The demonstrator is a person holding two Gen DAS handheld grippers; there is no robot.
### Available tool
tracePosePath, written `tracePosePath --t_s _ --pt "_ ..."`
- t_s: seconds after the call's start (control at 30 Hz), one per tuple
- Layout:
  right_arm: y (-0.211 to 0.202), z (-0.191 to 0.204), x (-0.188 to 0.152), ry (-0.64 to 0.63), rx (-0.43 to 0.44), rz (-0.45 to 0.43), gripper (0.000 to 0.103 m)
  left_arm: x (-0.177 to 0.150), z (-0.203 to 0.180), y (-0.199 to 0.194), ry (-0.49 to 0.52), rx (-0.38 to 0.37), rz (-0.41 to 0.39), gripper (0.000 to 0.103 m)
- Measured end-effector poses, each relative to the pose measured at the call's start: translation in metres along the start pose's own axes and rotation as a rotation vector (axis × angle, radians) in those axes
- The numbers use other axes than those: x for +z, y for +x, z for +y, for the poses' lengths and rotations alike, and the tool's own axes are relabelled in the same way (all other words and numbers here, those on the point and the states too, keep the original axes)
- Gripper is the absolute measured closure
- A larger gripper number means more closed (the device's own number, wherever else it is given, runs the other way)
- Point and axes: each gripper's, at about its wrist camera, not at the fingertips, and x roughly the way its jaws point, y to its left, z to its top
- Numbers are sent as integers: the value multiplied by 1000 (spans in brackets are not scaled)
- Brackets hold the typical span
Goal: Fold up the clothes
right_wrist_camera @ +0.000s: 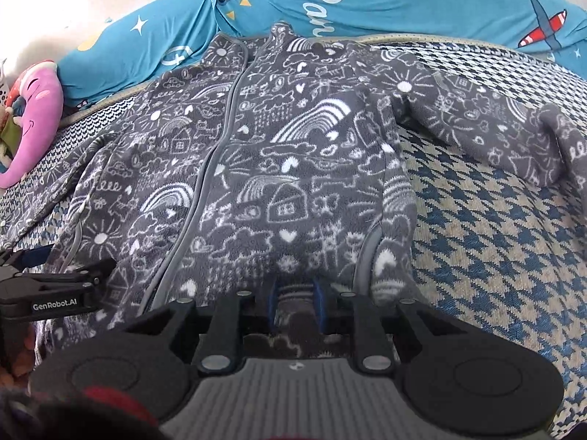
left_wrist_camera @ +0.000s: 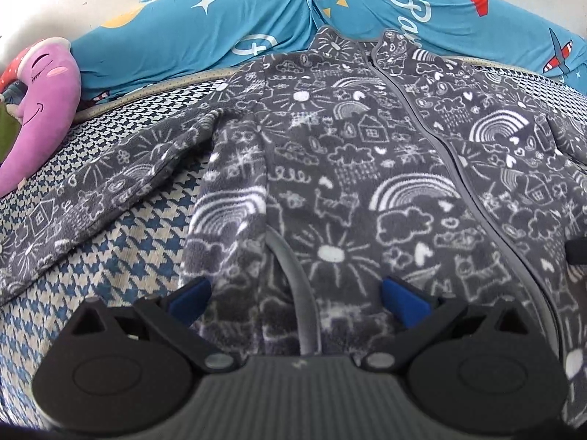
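Grey patterned jacket (left_wrist_camera: 330, 154) lies flat, zipped, on the houndstooth bed (left_wrist_camera: 121, 242), sleeves spread. Left tongs (left_wrist_camera: 297, 293) stand spread over the hem; right tongs (right_wrist_camera: 295, 306) pinch a hem fold. Both should grip evenly before lifting, keeping the hem straight.

left wrist: close, angled down | right wrist: same | shared: jacket (left_wrist_camera: 367, 168)

Grey doodle-print fleece jacket (left_wrist_camera: 348, 168), zipped, spread flat
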Motion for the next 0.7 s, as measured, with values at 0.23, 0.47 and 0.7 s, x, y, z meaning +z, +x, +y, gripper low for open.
tracePosePath --t_s 0.23,0.47,0.7 --pt "-21 -4 -7 48 12 -65 81 -1 0 -20 -34 -7 -38 0" --pt "-37 -1 -26 60 -15 -107 80 -16 -11 -37 -12 -18 -45 0" --pt "-42 4 -44 44 -36 -96 79 -31 -21 -47 20 -14 -58 0"
